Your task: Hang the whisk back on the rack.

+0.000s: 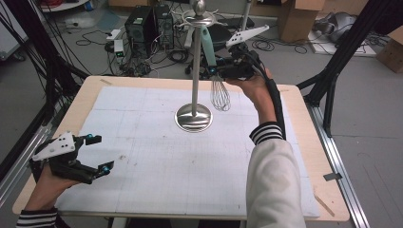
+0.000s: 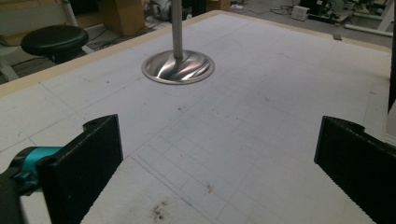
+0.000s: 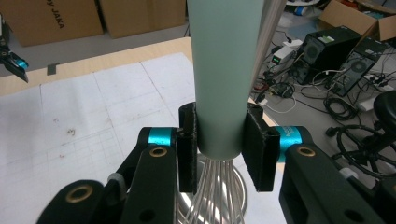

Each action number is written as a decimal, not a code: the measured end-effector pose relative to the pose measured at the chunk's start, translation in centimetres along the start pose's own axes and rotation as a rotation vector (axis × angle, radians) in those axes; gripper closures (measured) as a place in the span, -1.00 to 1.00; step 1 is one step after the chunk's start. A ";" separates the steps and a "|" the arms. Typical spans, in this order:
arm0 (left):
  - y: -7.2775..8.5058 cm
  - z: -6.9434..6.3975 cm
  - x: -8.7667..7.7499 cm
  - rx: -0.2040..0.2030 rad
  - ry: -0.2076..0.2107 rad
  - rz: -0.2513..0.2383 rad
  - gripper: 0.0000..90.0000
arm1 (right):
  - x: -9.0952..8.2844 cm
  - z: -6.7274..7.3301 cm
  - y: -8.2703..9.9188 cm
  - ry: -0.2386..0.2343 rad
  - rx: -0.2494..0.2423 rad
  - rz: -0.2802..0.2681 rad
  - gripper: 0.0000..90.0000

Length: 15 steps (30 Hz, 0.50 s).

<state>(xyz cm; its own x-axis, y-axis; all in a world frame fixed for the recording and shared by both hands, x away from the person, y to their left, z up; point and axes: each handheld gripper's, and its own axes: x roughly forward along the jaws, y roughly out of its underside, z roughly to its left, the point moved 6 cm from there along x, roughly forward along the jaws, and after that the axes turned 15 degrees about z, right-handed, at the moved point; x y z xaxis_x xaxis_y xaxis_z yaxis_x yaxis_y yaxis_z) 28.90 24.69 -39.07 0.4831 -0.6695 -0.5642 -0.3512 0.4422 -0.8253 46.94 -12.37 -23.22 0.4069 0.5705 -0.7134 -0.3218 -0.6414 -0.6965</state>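
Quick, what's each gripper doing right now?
Left gripper: open, holding nothing, low over the mat.
Right gripper: shut on the whisk handle, beside the stand.

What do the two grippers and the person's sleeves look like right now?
Both the left gripper and the right gripper are black with teal accents, and each carries a grey three-cornered plate. A thick black cable trails from the right one. The sleeves are white with black-and-white striped cuffs.
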 end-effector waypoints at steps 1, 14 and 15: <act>0.0 0.0 0.0 0.000 0.000 0.000 -0.96 | 0.2 0.0 -0.1 0.002 -0.001 -0.001 0.54; 0.1 0.2 0.0 -0.008 -0.006 0.002 -0.96 | 0.9 0.1 0.2 0.039 0.021 -0.001 0.23; 0.1 0.2 -0.1 -0.008 -0.005 0.000 -0.96 | 0.9 0.3 0.3 0.026 0.021 -0.002 0.21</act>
<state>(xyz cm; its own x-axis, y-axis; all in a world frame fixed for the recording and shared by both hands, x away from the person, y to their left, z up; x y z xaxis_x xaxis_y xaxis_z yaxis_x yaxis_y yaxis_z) 29.00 24.90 -39.09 0.4872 -0.6666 -0.5641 -0.3576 0.4371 -0.8253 47.00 -11.92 -24.15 0.4293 0.5580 -0.7102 -0.3387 -0.6295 -0.6993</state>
